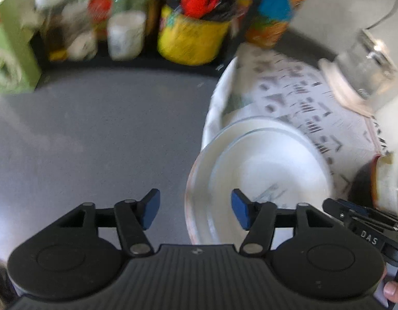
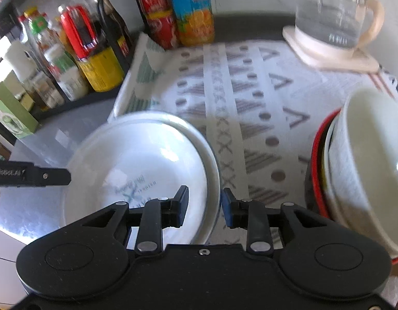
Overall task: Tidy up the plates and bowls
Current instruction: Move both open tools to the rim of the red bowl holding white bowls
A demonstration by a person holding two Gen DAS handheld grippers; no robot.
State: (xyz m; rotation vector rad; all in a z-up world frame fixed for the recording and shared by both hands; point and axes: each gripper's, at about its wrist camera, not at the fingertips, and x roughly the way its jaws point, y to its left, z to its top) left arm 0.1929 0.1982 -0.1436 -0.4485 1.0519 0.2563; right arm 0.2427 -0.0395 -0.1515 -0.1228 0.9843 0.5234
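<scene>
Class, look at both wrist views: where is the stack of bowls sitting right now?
The stack of bowls sits at the right edge of the right wrist view, on the patterned cloth, in front of the glass kettle and right of the white plates.

1. Bright daylight throughout; sheen on the grey counter (image 2: 44, 142).
2. Glare on the white plate (image 2: 147, 160).
3. Motion blur over the bottles (image 1: 193, 25) and patterned cloth (image 1: 302, 98).
4. Strong fisheye bending, dark corners at the edges.
</scene>
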